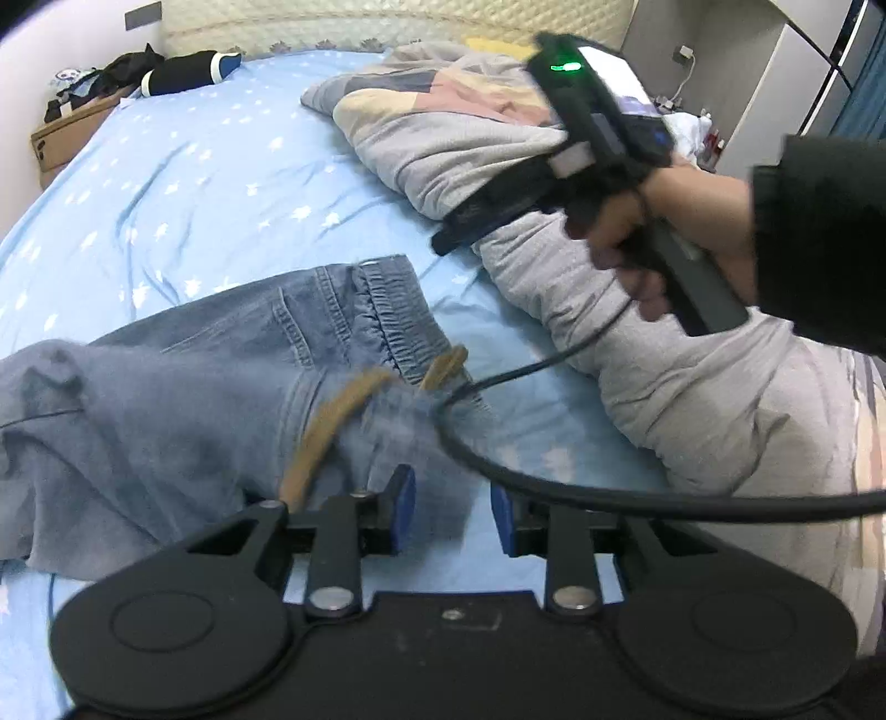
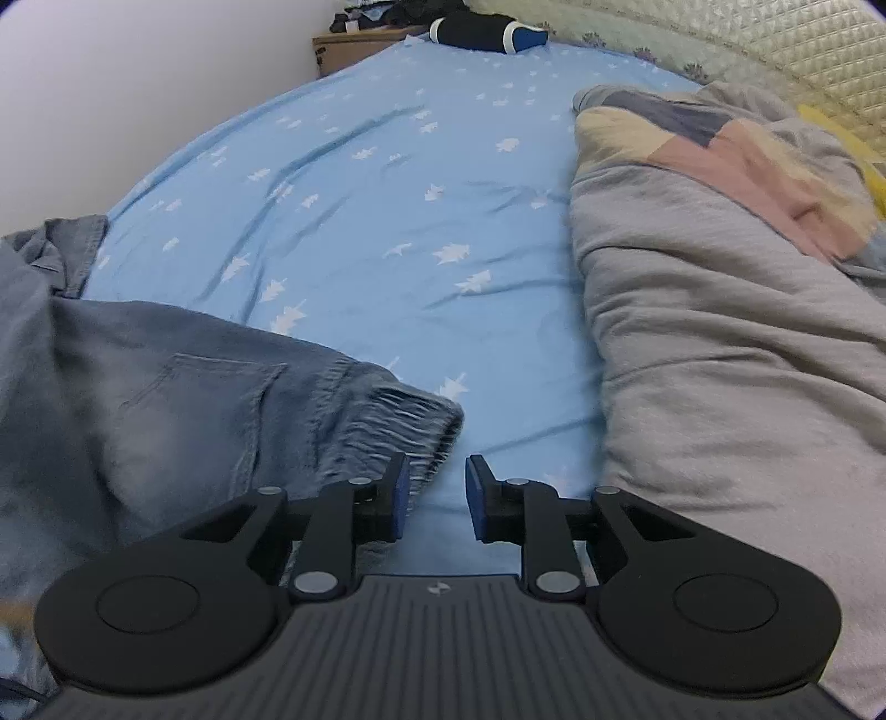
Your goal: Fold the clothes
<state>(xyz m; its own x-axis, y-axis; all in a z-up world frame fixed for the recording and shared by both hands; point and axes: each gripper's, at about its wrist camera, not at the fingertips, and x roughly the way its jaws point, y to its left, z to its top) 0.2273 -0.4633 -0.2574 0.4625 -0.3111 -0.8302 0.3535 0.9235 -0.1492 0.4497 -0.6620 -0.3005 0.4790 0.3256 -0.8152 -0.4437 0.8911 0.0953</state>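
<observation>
Blue star-print bedsheet bears denim trousers; both hand-held grippers' jaws stand apart, gripping nothing.

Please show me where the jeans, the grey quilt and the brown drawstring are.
jeans (image 2: 205,387), right wrist view, back pocket.
grey quilt (image 2: 720,343), right wrist view, grey top fabric.
brown drawstring (image 1: 326,426), left wrist view, middle of cord.

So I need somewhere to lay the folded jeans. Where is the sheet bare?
The blue star-print sheet is bare between the jeans and the grey quilt, back to the black bolster. The near edge is crowded by jeans, a black cable and both grippers.
</observation>
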